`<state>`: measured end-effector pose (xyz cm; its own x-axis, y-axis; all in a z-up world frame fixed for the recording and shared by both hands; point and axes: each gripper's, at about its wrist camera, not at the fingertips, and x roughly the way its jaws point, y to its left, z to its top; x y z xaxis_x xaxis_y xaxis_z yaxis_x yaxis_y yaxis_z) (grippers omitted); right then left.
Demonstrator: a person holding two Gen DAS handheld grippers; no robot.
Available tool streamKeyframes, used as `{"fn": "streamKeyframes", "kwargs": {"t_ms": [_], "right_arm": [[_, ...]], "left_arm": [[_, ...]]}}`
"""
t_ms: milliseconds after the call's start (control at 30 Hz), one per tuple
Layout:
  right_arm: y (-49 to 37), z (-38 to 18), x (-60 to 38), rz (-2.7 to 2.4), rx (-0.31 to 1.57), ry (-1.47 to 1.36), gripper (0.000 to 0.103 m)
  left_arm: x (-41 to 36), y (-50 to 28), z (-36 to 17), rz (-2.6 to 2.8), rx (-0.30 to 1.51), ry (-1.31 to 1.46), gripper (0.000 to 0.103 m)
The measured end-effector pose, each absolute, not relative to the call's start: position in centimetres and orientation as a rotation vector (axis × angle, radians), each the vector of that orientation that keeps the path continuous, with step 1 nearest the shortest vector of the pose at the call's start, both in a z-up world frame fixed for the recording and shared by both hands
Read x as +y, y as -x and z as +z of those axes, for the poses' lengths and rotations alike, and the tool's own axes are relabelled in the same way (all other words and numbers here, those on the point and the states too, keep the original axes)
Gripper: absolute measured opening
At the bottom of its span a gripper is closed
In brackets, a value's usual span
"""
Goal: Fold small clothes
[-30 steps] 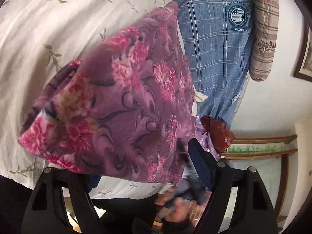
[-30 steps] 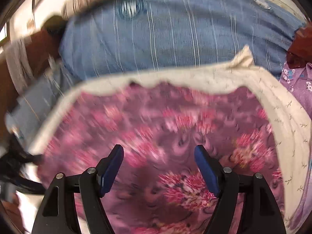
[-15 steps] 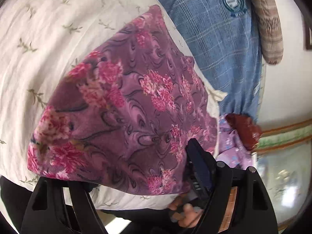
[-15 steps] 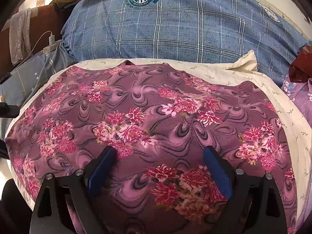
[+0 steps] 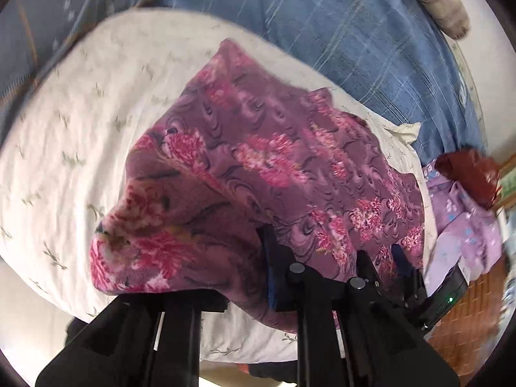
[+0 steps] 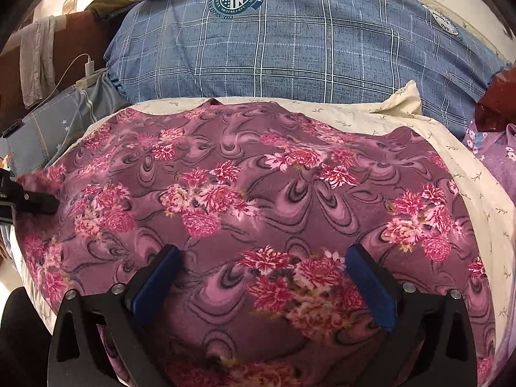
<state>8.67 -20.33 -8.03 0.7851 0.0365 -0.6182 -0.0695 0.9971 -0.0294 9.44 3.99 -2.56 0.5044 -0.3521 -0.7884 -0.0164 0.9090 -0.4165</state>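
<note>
A purple garment with pink flowers (image 6: 258,200) lies spread on a cream sheet (image 6: 467,161). My right gripper (image 6: 262,277) is open, its blue pads just above the garment's near part, holding nothing. In the left wrist view the garment (image 5: 274,167) has its near left edge lifted and draped over my left gripper (image 5: 264,258). That gripper looks shut on this edge, with one finger hidden under the cloth. The left gripper's tip also shows at the garment's left edge in the right wrist view (image 6: 35,201).
A blue plaid pillow (image 6: 306,42) lies behind the garment. A lilac floral cloth (image 6: 496,154) and a dark red bag (image 6: 496,103) lie to the right. A charger with cable (image 6: 88,66) sits at far left. A black box (image 5: 448,293) sits by the bed edge.
The left gripper has closed on the garment's left edge and lifted it, and its view swung and blurred. The right gripper has stayed open over the garment, shifting only slightly.
</note>
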Motion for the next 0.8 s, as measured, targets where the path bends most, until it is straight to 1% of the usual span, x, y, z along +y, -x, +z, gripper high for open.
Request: {"fn": "streamKeyframes", "kwargs": {"t_ms": [167,233,367,400,467,500,600,733,800], "right_arm": [[-8.3,-8.1,-20.5,0.063,0.658,0.046,0.102],[-8.3,-8.1,-20.6,0.067,0.658,0.042,0.102],[-8.2,-7.4,-21.6,0.114,0.686,0.015,0.102],[-7.8,-7.0,-22.2,0.126,0.688,-0.002,0.100],[-6.5,-6.1,-23.5,0.128,0.671,-0.044,0.099],[-5.3,-5.6,-24.9,0.102,0.653,-0.079,0.101],[-3.3,-5.6,-28.8,0.081,0.670,-0.202,0.101],[-1.9,-6.2,-31.3,0.126,0.675,-0.316,0.101],[-1.9,-6.4,-31.6,0.134,0.678,-0.337,0.101]], "left_arm": [[0.3,-8.1,2.7,-0.246,0.873,0.246,0.009],[-1.3,-8.0,4.3,-0.273,0.838,0.206,0.007],[-4.4,-8.3,5.8,-0.331,0.828,0.159,0.007],[-5.2,-8.4,5.9,-0.346,0.827,0.148,0.007],[-6.7,-8.4,6.1,-0.390,0.833,0.136,0.007],[-7.3,-8.2,6.1,-0.410,0.835,0.131,0.007],[-10.2,-8.4,5.5,-0.494,0.865,0.118,0.007],[-15.0,-9.1,3.3,-0.590,0.981,0.102,0.007],[-15.5,-9.3,2.4,-0.617,1.051,0.150,0.007]]}}
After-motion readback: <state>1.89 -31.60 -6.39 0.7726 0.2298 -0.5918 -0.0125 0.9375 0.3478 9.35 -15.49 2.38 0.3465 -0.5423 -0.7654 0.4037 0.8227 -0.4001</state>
